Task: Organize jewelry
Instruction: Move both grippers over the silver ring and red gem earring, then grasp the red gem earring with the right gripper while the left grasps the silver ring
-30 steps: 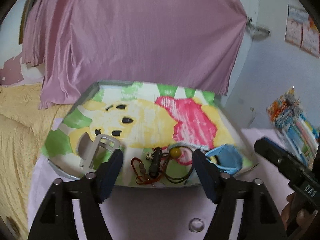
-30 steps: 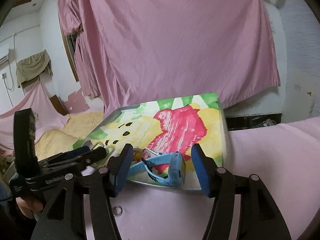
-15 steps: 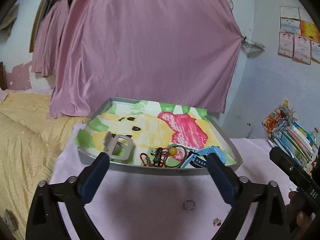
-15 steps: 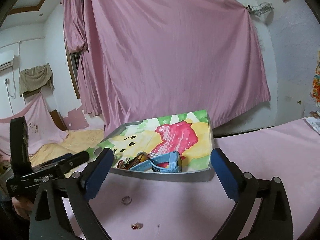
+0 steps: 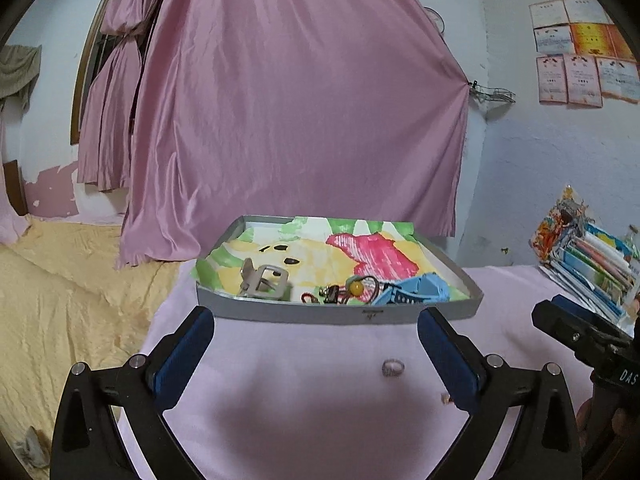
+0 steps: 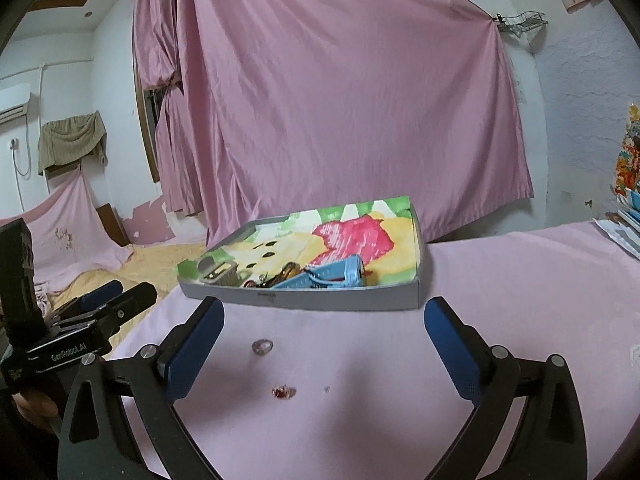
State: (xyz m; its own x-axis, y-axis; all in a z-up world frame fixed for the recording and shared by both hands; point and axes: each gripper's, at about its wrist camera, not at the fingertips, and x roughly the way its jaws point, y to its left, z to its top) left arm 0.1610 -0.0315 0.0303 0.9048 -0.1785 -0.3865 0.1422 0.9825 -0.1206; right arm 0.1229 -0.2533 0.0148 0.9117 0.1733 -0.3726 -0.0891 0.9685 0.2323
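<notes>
While both claws hang over the pink-covered counter point(image 5: 304, 408), we find each spread wide with nothing between its blue pads: the left claw point(image 5: 316, 354) and the right claw point(image 6: 324, 346) hold nothing and touch nothing.

At twelve o'clock from each claw sits the grey tray point(image 5: 340, 314), lined with a bright cartoon print. Along its near wall we note a grey hair clip point(image 5: 264, 282) at the left, a tangle of cords with a yellow bead point(image 5: 355, 288) in the middle, and a blue watch point(image 5: 416, 290) at the right.

Outside the tray, on the cloth, lie a ring point(image 5: 393, 367) and, nearer the cameras at about five o'clock from it, a small red-stoned piece point(image 6: 283, 392). From the left wrist view, that piece is partly hidden by the claw's right finger.

A stack of books point(image 5: 592, 264) stands at three o'clock of the tray.
</notes>
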